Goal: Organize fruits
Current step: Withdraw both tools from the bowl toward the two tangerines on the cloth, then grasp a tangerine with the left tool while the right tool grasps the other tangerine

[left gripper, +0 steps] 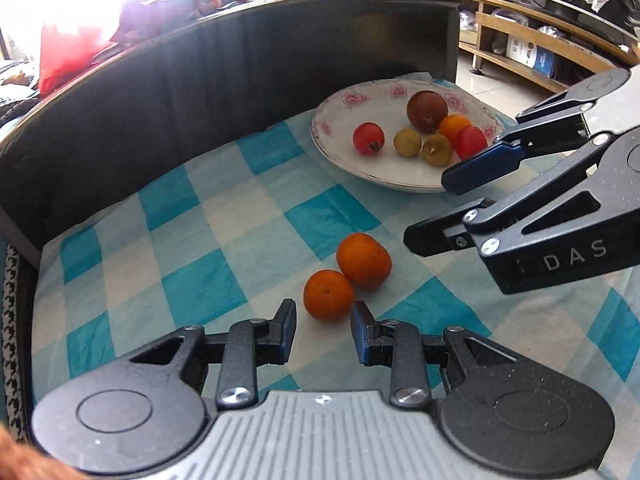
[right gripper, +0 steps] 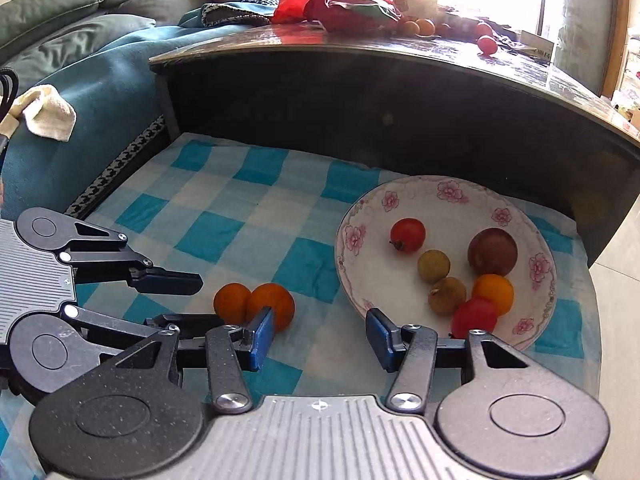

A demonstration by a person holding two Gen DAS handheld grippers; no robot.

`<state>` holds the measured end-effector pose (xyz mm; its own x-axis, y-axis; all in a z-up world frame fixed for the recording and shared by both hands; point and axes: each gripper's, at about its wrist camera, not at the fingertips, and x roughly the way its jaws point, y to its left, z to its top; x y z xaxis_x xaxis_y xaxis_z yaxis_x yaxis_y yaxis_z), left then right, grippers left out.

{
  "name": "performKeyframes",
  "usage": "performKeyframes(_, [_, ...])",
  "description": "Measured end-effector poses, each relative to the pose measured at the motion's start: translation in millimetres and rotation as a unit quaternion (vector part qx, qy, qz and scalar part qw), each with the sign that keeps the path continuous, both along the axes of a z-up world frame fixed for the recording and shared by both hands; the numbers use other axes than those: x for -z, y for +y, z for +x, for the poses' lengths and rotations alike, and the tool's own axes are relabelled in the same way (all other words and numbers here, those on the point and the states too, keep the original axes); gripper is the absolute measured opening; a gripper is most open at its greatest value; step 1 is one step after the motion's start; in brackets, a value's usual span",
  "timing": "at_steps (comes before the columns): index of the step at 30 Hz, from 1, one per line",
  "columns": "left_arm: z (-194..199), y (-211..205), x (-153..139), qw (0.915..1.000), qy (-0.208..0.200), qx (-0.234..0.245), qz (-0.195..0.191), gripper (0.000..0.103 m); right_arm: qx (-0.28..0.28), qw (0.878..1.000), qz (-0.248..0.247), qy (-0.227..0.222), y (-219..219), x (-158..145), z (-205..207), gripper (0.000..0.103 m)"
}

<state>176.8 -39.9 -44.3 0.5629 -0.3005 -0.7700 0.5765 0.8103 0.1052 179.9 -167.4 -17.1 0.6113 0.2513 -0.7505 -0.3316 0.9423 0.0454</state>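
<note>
Lower centre: we see the left gripper [left gripper: 323,326] and right gripper [right gripper: 316,336], jaws released and empty; closing off-centre may scatter the touching oranges [left gripper: 347,274].

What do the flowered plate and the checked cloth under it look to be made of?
Plate: likely glazed ceramic; glossy white, printed pink flowers, thin gilt-looking rim line. Checked cloth: thin, matte blue-and-white sheet with fold creases, possibly nonwoven or light fabric; hard to tell.
</note>
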Motion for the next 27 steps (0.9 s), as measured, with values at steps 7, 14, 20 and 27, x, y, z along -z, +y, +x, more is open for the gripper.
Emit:
performKeyframes(7, [9, -2, 7, 0.9997, 0.004, 0.026, 0.002, 0.041, -0.036, 0.999, -0.002, 0.026, 7, 10, 7, 0.046])
performKeyframes(14, [9, -2, 8, 0.9981, -0.008, 0.06, 0.012, 0.041, -0.08, 0.996, -0.004, 0.042, 16, 12, 15, 0.046])
performKeyframes(20, [11, 0, 8, 0.9972, -0.009, 0.074, 0.01, 0.04, -0.095, 0.994, -0.009, 0.044, 24, 19, 24, 0.045])
performKeyframes(27, [13, 2, 8, 0.9973, -0.008, 0.072, 0.009, 0.039, -0.091, 0.995, 0.002, 0.04, 27, 23, 27, 0.03])
